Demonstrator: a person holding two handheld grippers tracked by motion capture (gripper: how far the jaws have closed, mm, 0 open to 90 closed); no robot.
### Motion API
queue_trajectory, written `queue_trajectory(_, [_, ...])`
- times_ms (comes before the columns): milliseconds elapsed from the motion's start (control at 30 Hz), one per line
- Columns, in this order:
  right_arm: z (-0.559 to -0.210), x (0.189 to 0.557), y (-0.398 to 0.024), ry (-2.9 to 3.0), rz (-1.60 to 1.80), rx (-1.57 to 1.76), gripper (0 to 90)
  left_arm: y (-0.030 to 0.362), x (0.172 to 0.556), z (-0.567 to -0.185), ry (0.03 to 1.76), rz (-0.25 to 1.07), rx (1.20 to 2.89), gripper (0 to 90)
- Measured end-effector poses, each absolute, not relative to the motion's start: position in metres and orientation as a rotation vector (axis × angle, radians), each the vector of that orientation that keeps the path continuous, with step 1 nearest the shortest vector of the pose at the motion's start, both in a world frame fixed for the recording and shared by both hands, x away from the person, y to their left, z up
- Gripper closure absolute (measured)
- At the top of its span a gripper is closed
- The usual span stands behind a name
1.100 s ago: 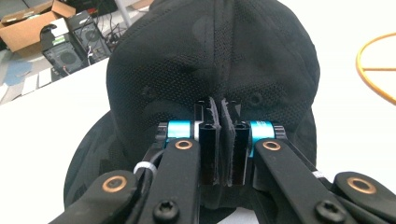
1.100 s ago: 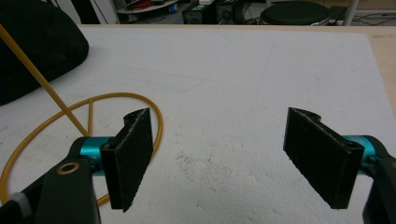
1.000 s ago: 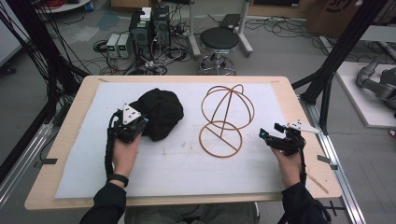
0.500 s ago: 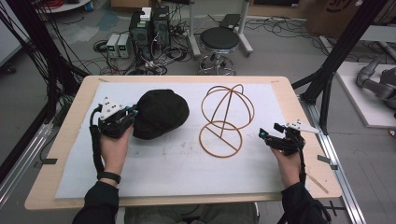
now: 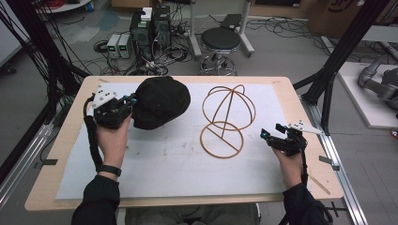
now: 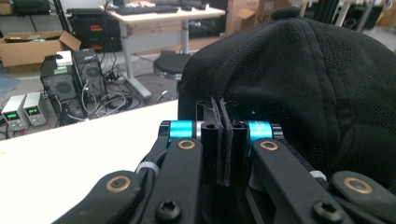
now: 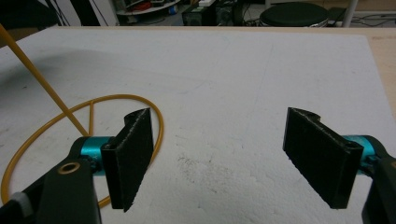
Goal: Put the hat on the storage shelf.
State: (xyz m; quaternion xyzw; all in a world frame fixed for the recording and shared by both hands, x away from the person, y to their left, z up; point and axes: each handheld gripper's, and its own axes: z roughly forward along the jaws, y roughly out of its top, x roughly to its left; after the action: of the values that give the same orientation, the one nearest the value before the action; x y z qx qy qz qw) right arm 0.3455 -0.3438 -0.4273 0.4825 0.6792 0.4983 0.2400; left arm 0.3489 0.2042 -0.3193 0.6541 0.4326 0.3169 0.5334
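Cap [image 5: 160,101] left of the wire stand [image 5: 225,120], apparently apart, on the table [image 5: 281,187].

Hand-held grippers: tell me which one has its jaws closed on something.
The left hand-held gripper, beside the wire stand: its jaws pinch the black cap's edge, while the right hand-held gripper stands open over the white mat.

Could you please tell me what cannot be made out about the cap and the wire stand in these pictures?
- Black cap: its brim is hidden, high view by the crown, left gripper view by the left gripper.
- Wire stand: its dome is cut off by the right gripper view's top-left edge.
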Motion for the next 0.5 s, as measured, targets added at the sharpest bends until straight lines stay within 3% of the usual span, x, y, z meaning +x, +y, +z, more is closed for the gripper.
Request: queue_trajectory(500, [-0.427,0.346,-0.347,1.848,1.360,1.323,24.1,0.189,0.345,-0.267,0.993,0.711,1.472,87.9])
